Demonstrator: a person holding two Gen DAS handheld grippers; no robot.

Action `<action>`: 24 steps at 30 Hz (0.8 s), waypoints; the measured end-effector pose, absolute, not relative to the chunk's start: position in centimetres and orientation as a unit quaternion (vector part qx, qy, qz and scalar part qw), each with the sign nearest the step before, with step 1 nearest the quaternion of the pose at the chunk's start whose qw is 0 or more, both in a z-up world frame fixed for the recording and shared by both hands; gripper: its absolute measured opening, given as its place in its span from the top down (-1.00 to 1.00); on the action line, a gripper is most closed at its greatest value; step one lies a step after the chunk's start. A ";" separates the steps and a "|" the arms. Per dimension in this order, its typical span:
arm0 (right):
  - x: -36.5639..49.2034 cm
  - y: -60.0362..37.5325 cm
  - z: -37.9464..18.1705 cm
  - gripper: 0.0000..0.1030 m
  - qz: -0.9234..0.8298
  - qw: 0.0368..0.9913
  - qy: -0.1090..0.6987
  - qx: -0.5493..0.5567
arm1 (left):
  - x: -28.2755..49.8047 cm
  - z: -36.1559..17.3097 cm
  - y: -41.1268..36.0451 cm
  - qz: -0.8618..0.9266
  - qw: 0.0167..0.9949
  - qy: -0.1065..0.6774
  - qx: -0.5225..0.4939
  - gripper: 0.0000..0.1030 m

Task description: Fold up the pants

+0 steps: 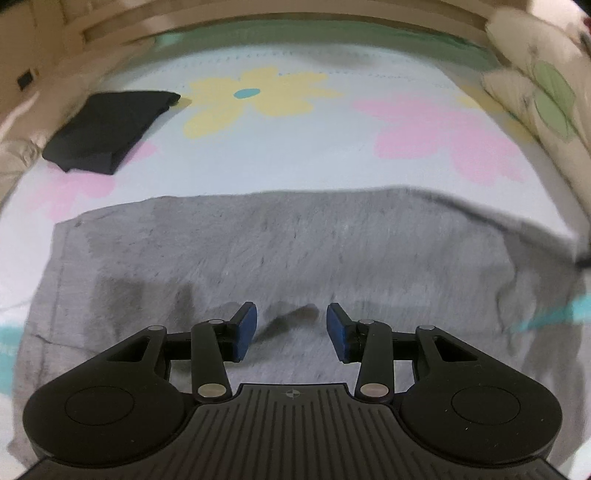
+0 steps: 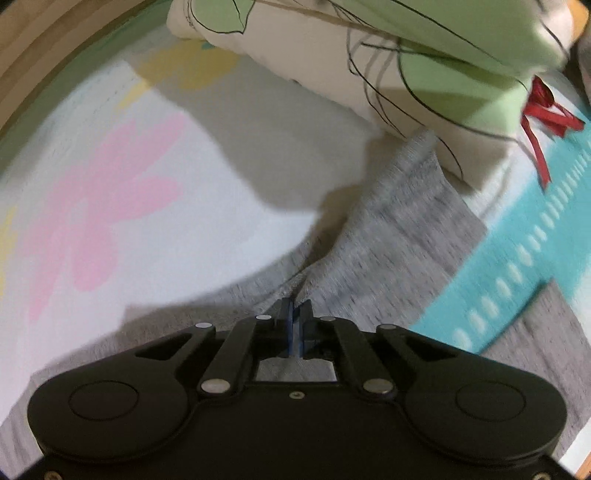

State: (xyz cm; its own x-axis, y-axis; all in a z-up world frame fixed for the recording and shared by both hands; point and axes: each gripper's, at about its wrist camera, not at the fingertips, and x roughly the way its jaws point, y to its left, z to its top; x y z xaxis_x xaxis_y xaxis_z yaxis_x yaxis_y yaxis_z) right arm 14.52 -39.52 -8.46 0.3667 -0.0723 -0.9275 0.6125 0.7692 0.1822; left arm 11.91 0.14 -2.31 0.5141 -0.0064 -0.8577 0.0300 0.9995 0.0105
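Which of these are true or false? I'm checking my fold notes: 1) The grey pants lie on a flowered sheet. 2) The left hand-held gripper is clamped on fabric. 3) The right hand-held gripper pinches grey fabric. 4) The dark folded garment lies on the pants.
1) The grey pants lie on a flowered sheet: true.
2) False: the left hand-held gripper is open above the pants.
3) The right hand-held gripper pinches grey fabric: true.
4) False: the dark folded garment lies apart, on the sheet.

A bed [image 1: 332,155] under a pale flowered sheet [image 1: 424,129]; wooden frame [image 1: 280,22] at twelve o'clock, pillow [image 2: 332,66] at two.
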 end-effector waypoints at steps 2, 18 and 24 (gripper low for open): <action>14.4 -39.7 -8.9 0.94 -0.221 0.778 0.528 0.260 | 13.8 -2.0 0.1 -0.014 0.869 0.495 -0.012 0.21; 14.4 -38.1 -5.6 -0.56 -0.149 0.831 0.481 0.236 | 17.7 -10.0 -1.9 -0.018 0.841 0.540 0.015 0.18; 18.6 -38.0 -5.7 -0.63 -0.198 0.819 0.475 0.255 | 15.4 -10.4 -2.0 -0.028 0.861 0.507 0.031 0.18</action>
